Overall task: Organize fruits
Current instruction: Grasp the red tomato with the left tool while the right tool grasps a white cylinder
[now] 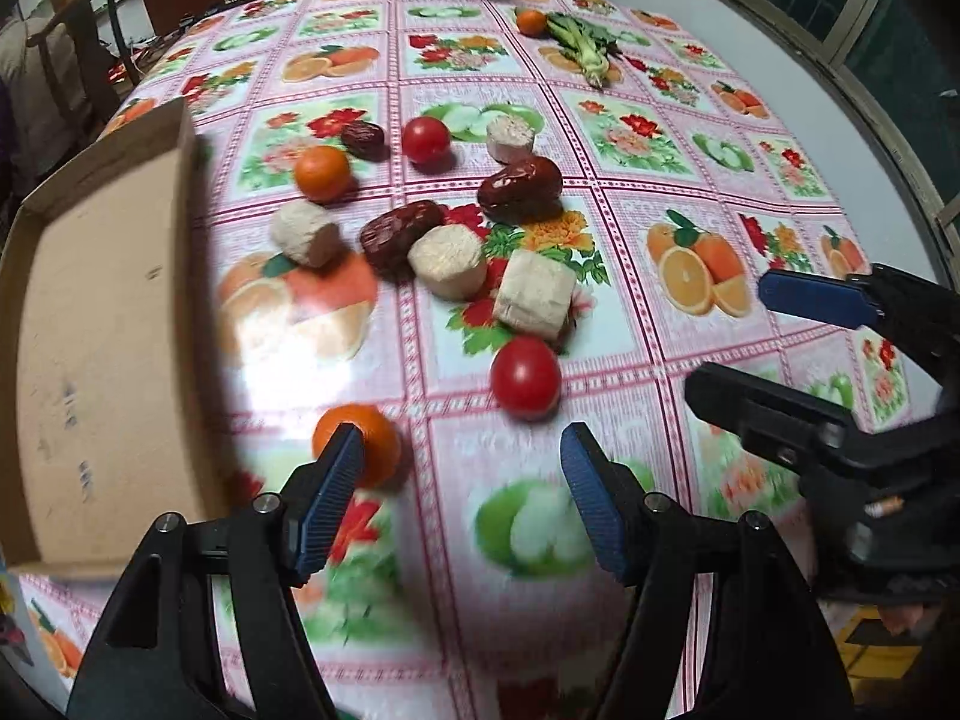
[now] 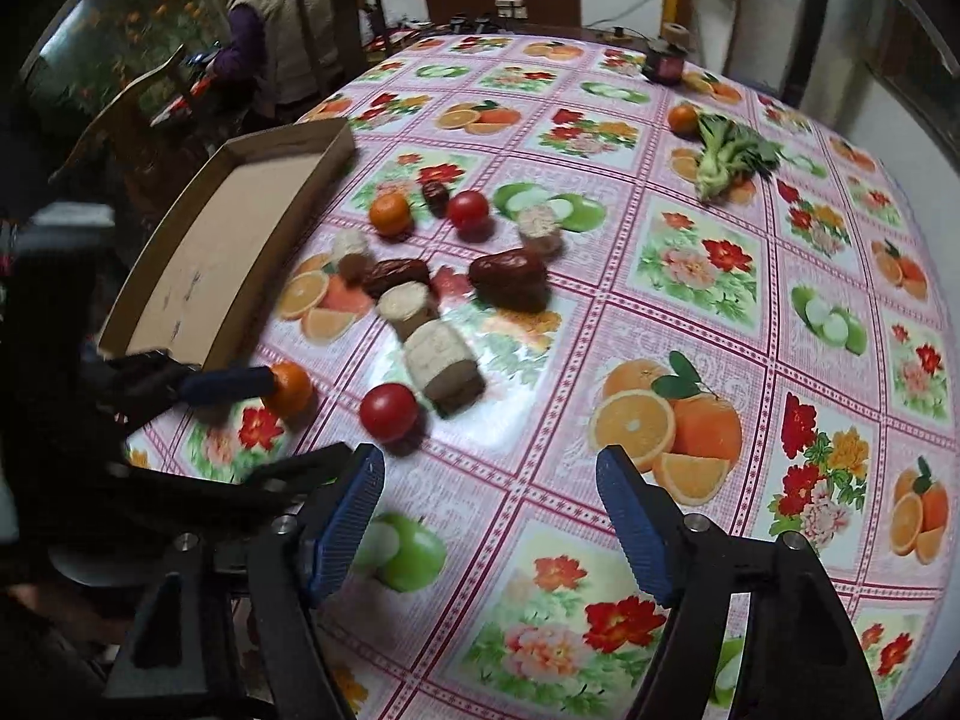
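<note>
Left hand-held gripper (image 1: pixel 462 504) hovering low, jaws standing wide apart, blue pads (image 1: pixel 327 510) facing inward, nothing between them. Right hand-held gripper (image 2: pixel 489 531) hovering alongside on right, jaws likewise spread wide, gripping nothing, fingers pointing forward.

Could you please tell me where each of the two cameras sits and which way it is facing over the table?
Left wrist: rides the left gripper, facing across the table at the near orange and cardboard tray; its open fingers and the right gripper show.
Right wrist: rides the right gripper, facing the tomato; its open fingers and the left gripper show.
Shared: tray, oranges, tomatoes, dates.
</note>
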`<state>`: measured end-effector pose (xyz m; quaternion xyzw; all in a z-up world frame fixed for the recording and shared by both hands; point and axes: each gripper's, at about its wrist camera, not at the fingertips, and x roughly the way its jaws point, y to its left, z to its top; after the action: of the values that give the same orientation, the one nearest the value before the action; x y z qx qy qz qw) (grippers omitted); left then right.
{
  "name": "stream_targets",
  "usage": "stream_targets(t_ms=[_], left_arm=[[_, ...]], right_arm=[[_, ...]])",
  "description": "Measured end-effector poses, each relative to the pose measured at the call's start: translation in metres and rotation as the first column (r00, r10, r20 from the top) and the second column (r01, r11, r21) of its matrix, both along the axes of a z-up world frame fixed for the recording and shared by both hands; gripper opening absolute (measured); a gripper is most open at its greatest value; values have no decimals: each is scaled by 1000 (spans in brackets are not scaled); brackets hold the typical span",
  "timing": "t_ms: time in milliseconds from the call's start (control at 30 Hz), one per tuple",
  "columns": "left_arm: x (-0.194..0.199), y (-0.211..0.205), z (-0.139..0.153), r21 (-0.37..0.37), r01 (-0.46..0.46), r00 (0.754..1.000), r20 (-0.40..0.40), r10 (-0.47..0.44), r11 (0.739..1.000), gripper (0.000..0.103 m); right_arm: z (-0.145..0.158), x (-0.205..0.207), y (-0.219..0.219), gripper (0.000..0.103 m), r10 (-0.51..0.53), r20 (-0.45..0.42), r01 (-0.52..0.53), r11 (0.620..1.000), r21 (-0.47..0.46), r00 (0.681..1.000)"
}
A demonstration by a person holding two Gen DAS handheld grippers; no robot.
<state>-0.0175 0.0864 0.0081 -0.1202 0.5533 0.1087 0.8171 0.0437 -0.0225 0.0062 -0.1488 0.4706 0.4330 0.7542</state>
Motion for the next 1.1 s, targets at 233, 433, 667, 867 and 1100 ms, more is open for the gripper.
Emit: stream_targets(t_ms=[233,433,667,867,1100], left_arm=[[22,-13,-7,-26,98,995,31,-97,995,34],[1,7,-1,-98,79,995,67,-73,992,26],[-30,24,22,-133,42,993,114,-27,990,26],[-39,34,32,-133,26,993,120,-10,991,26],[-51,49,44,-140,5,989,150,16,990,26]], right_arm=[[-4,16,-2,74,-13,-47,14,1000,21,999],[-7,16,10,74,27,-57,-25,999,38,998],[-22,15,49,64,83,-89,-79,996,49,992],[-42,19,77,35,84,-90,-86,996,-15,992],[-28,11,66,23,63,-95,-61,998,18,993]])
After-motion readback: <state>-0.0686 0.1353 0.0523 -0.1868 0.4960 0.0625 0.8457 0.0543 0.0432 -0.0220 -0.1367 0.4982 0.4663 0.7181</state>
